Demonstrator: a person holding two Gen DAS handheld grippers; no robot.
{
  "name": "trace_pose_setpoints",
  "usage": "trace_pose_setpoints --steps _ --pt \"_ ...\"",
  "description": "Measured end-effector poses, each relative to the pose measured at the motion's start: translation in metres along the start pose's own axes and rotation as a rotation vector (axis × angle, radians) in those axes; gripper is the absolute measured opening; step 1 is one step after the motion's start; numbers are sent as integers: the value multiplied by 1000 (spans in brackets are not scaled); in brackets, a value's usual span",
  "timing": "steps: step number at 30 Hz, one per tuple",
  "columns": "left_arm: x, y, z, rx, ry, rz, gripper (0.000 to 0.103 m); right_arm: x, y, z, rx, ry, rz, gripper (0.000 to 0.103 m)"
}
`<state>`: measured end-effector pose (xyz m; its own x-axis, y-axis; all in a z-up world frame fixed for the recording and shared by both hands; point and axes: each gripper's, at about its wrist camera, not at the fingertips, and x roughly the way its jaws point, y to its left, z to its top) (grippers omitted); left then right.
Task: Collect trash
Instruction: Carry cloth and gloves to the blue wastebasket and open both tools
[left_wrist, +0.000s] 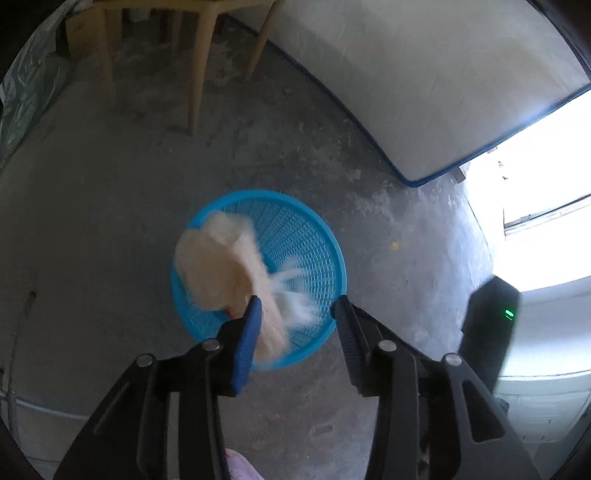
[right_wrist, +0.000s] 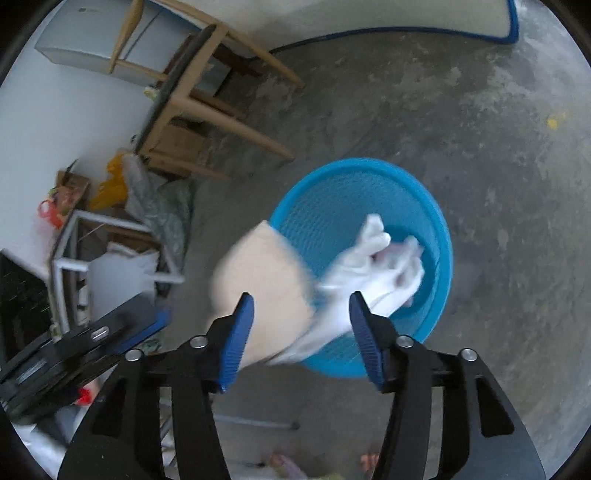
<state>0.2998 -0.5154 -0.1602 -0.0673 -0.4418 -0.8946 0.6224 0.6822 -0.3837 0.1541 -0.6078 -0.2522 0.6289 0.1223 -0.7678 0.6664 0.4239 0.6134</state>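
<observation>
Left wrist view: left gripper (left_wrist: 297, 308) jaws apart, tan wad (left_wrist: 218, 266) dropping toward blue basket (left_wrist: 325, 236); right gripper (right_wrist: 301, 308) spread, white plastic (right_wrist: 373, 269) falling in. You hold both over rim until clear.

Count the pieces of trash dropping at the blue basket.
2. A tan piece over the basket's left rim, and a white crumpled piece inside it. Others may be hidden beneath.

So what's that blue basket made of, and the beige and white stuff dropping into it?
Basket: looks like moulded plastic, glossy blue, with a fine grid of holes in its wall. Beige piece: flat and matte with a straight edge, probably cardboard or stiff paper. White piece: crumpled and soft-looking, maybe tissue or thin plastic; blur leaves it open.
</observation>
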Motion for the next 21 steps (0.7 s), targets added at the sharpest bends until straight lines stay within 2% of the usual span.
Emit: trace_pose_setpoints --steps 6,12,16,19,21 --pt "-35 1 1 45 -112 -29 46 -11 -5 -6 28 -45 4 54" --pt "-93 -6 -17 66 -206 -98 46 -50 11 -22 -34 -101 4 54" --pt "-146 -14 -49 123 -294 -133 48 -90 31 -40 -108 -130 41 54" --pt "-193 -13 -84 156 -378 -129 54 -122 53 -57 -186 -149 66 57" --pt "-218 -7 -107 160 -432 -121 55 -137 67 -68 -233 -151 85 58"
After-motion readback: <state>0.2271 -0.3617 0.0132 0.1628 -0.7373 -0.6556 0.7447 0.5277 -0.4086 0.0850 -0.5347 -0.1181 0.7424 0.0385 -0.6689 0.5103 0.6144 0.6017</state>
